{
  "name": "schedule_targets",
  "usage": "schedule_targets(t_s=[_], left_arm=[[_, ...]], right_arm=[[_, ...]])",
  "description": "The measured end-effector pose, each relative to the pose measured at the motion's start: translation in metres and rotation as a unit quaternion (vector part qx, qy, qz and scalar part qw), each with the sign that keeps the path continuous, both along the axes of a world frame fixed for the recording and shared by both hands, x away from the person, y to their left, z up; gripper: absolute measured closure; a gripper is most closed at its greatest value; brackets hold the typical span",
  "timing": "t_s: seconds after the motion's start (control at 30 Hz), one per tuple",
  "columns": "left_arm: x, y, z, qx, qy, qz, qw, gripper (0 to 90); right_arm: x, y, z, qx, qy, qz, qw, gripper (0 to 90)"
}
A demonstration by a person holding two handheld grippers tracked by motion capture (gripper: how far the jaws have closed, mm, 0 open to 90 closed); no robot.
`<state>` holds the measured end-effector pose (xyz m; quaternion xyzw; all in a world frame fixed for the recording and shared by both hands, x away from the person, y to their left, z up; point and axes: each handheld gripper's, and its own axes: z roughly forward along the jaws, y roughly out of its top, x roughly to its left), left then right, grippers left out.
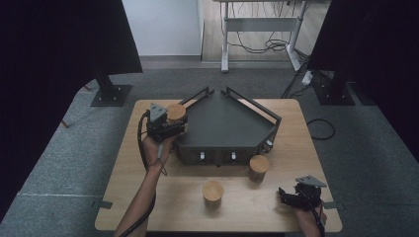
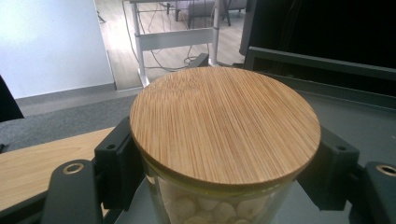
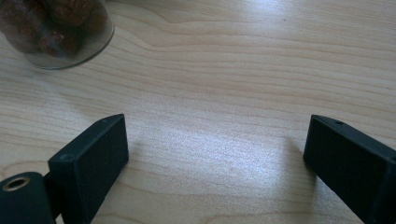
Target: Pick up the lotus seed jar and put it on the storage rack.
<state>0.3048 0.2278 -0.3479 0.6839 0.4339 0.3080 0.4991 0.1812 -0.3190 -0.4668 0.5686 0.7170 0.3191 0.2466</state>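
Nearest the person, the right claw rests on the table at its front right corner, jaws spread apart with only bare wood between them. Just beyond stand two lidded jars: one mid-table, another by the dark tray. Farther back, at the tray's left edge, the left claw is clamped around a bamboo-lidded glass jar holding pale pieces.
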Motion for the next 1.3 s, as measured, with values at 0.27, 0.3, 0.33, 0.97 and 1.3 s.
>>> schedule_targets(t_s=[0.27, 0.3, 0.33, 0.97, 1.3], left_arm=[[0.005, -0.004, -0.008, 0.001, 0.007, 0.009, 0.9999, 25.7], [0.006, -0.005, -0.009, 0.002, 0.007, 0.009, 0.9999, 25.7], [0.006, -0.005, -0.009, 0.004, 0.008, 0.01, 0.9999, 25.7], [0.012, -0.01, -0.022, 0.015, 0.016, 0.013, 0.9997, 25.4], [0.016, -0.008, -0.019, 0.005, 0.026, 0.014, 0.9996, 15.2]], right_arm=[[0.0, 0.0, 0.0, 0.0, 0.0, 0.001, 1.0, 5.9], [0.0, 0.0, 0.0, 0.0, 0.0, 0.001, 1.0, 5.9], [0.0, 0.0, 0.0, 0.0, 0.0, 0.001, 1.0, 5.9], [0.0, -0.001, 0.0, 0.0, 0.0, 0.004, 1.0, 5.9], [0.0, -0.001, 0.0, 0.0, 0.0, 0.006, 1.0, 5.9]])
